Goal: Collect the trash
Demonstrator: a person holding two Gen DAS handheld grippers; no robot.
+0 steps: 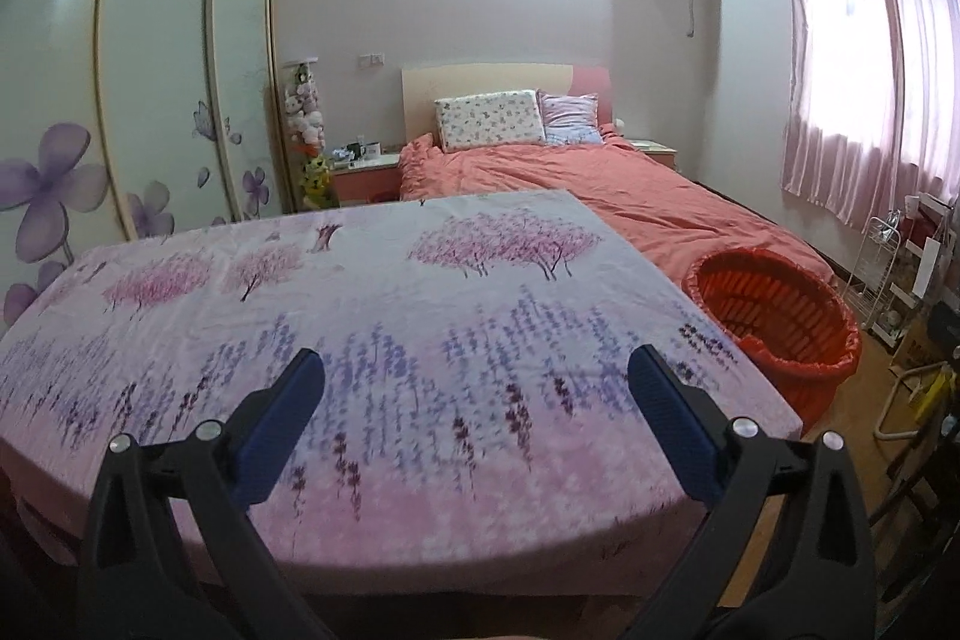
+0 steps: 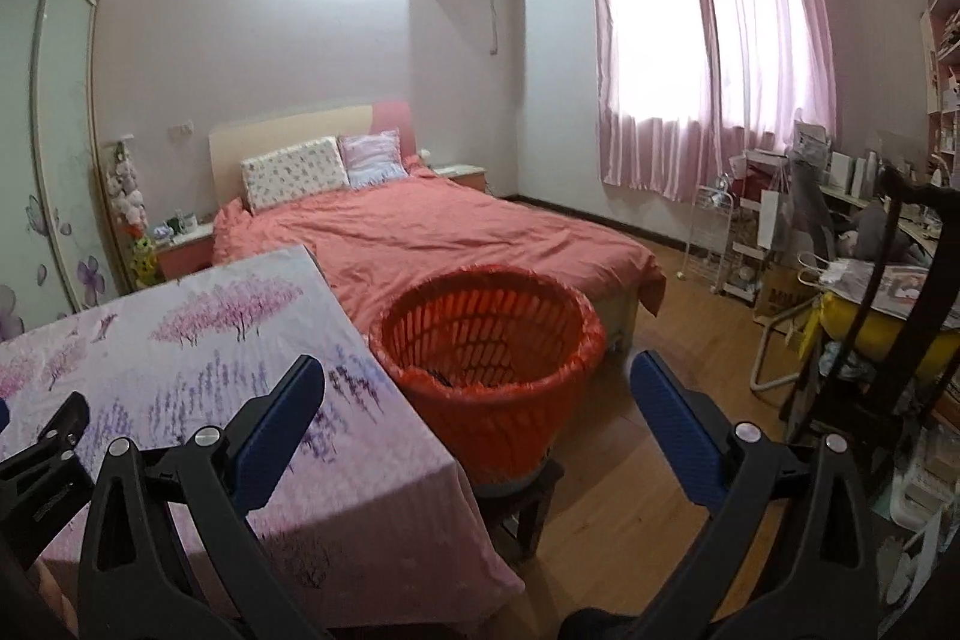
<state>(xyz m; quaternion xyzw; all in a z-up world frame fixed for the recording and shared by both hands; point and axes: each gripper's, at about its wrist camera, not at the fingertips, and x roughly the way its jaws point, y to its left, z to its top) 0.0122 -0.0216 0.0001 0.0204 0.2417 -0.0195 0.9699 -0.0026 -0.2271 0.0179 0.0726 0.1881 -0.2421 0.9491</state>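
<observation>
Fingers first: the blue ribbed pads (image 1: 282, 430) of the left gripper (image 1: 477, 370) stand wide apart with nothing between them, held above the near part of a table covered by a pink-and-lilac cloth printed with blossom trees and lavender stems (image 1: 372, 316). The right gripper (image 2: 477, 376) is spread just as wide and also holds nothing; its left pad (image 2: 282, 424) hangs over the cloth's right edge, its right pad over the pale wooden plank floor (image 2: 624, 496). Left to right in the left wrist view: sliding wardrobe doors of frosted glass with purple flower decals (image 1: 162, 76), the clothed table, a bed under a coral-pink duvet (image 1: 630, 196) behind it, then a round orange slatted plastic basket lined with an orange bag (image 1: 774, 316) just beside the table's right edge. In the right wrist view the same basket (image 2: 486, 340) sits on a dark stool (image 2: 528, 502), touching the tablecloth's edge, between the two pads. Something dark lies low inside it; too small to identify. Far right: pink satin curtains (image 2: 708, 58) over a bright window, a white wire rack (image 2: 714, 232), and a cluttered desk (image 2: 864, 214).
</observation>
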